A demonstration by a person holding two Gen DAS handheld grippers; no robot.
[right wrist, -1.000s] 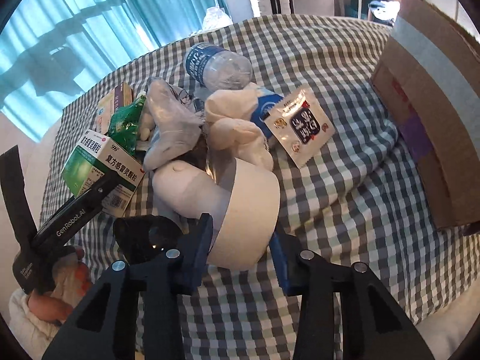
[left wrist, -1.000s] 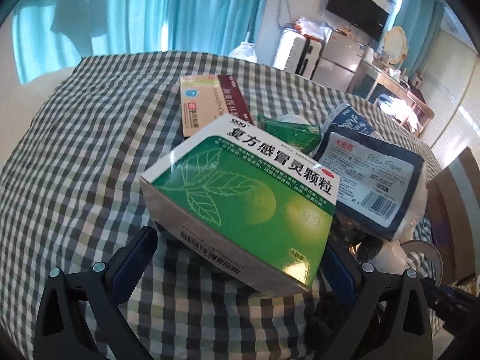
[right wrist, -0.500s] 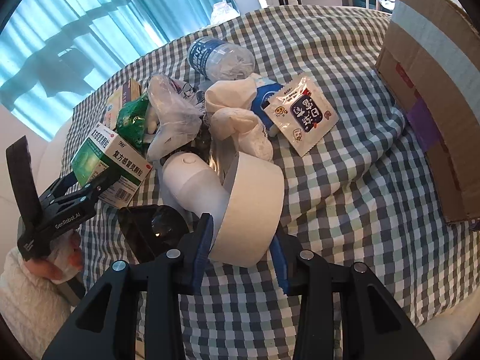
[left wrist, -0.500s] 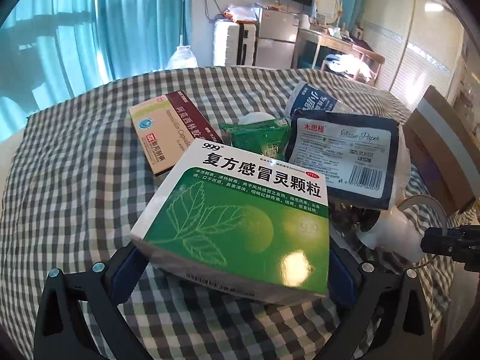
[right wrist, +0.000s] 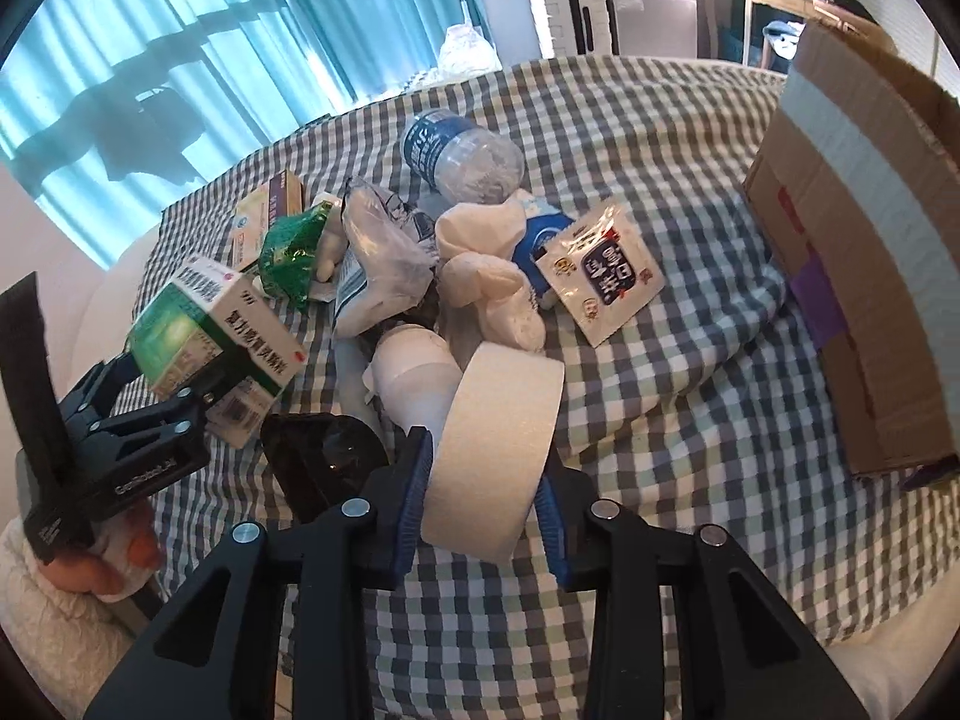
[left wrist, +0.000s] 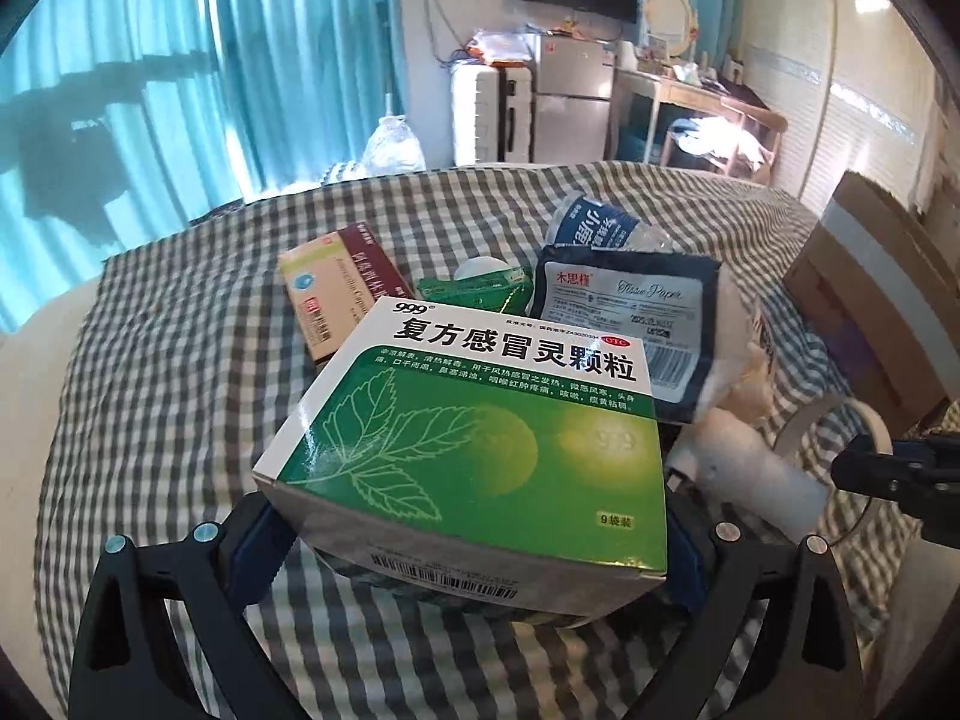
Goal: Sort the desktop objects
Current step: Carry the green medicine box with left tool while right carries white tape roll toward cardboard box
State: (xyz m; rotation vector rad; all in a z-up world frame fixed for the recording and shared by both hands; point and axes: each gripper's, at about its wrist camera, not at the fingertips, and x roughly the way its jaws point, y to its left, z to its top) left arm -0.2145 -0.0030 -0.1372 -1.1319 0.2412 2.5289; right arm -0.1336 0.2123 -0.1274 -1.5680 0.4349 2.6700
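Above the checked worktop: both tongs carry a load, lifted clear of the pile.
Left tongs (left wrist: pixel 474 531): clamped across the sides of the green medicine box (left wrist: pixel 480 426), which sits level and off the cloth; the right wrist view shows the same box (right wrist: pixel 204 330) held near the worktop's left edge.
Right tongs (right wrist: pixel 480 516): closed on the roll of white tape (right wrist: pixel 495 444), pads on its two flat faces, the roll standing on edge.
Destination: the cardboard box (right wrist: pixel 864 252) stands on the right side of the worktop, well apart from both loads; likely the bin, though its opening is not visible.
Pile left: a plastic bottle (right wrist: pixel 459 156), a tissue pack (left wrist: pixel 630 324), a snack sachet (right wrist: pixel 600 270), a beige medicine box (left wrist: pixel 342 294).
Doing it well: keep both grips firm and carry high over the pile; let one hand go first, so the tongs do not cross.
Risk: the wide box could swing in its narrow grip if tilted.
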